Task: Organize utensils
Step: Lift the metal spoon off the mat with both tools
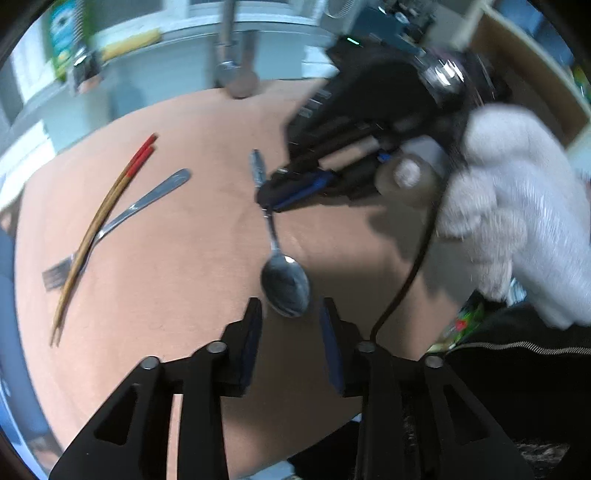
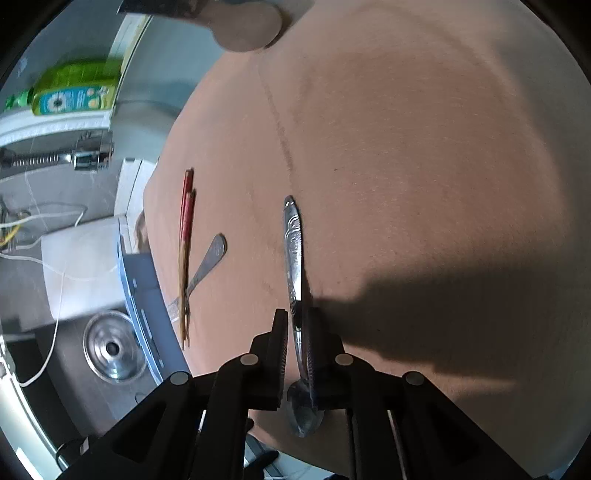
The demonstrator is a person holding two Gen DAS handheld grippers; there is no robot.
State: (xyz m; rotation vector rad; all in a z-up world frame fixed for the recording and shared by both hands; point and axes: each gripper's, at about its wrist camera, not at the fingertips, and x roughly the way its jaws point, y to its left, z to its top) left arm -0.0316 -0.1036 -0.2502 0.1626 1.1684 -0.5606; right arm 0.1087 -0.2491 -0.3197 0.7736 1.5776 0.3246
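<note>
A steel spoon [image 1: 286,288] lies lengthwise over the brown table [image 1: 177,302]. My right gripper [image 1: 266,197] is shut on the spoon's handle. In the right wrist view the handle [image 2: 293,251] runs out ahead of that gripper [image 2: 297,318], and the bowl sits back between the fingers. My left gripper [image 1: 290,317] is open, with the spoon's bowl just ahead of its fingertips and nothing between them. Two red-tipped wooden chopsticks [image 1: 107,206] lie crossed over a fork [image 1: 147,201] at the left. Both also show in the right wrist view, chopsticks [image 2: 184,251] and fork [image 2: 208,260].
A white-gloved hand [image 1: 517,206] holds the right gripper, and a black cable [image 1: 406,280] hangs from it. Beyond the table's left edge is a sink with a steel drain [image 2: 110,347], a faucet [image 2: 88,155] and a green bottle [image 2: 74,92]. A round block [image 2: 247,29] stands at the far edge.
</note>
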